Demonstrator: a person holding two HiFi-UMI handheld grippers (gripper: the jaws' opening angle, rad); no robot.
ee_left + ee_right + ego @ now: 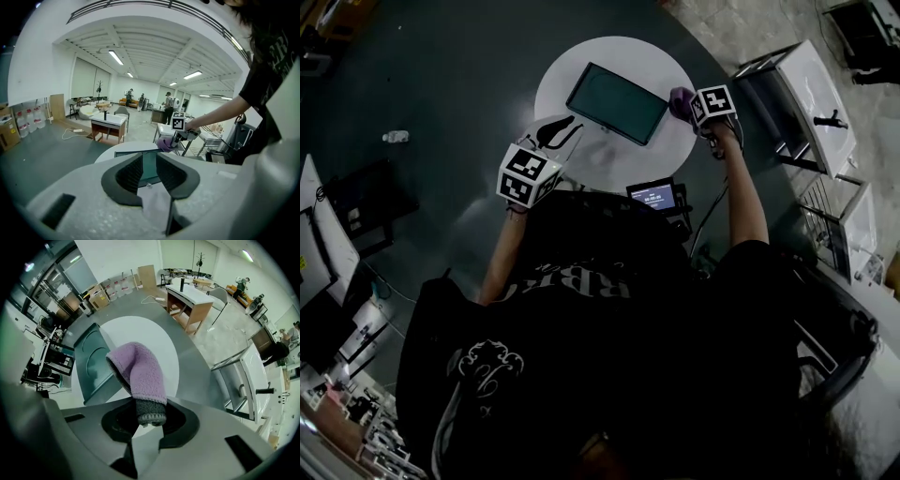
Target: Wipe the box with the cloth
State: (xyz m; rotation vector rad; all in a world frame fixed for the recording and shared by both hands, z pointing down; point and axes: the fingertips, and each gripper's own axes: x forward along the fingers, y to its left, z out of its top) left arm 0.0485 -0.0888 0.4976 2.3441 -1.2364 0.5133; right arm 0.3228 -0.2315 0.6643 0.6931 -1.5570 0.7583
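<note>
A flat dark green box point(617, 101) was seen lying at a slant on the far half of a round white table point(614, 157), photographed from above the person seated at it. The purple cloth point(138, 372) was clamped by its grey cuff between the closed jaws of the right gripper point(149, 420) and was held out over the table's right side, just beside the box's right end; whether the two were touching could not be told. The left gripper point(149, 161) was held above the table's near left edge, its jaws spread apart with nothing caught between them, and the box was framed in the gap. A small lit screen point(654, 197) was set at the table's near rim, between the person's two forearms.
</note>
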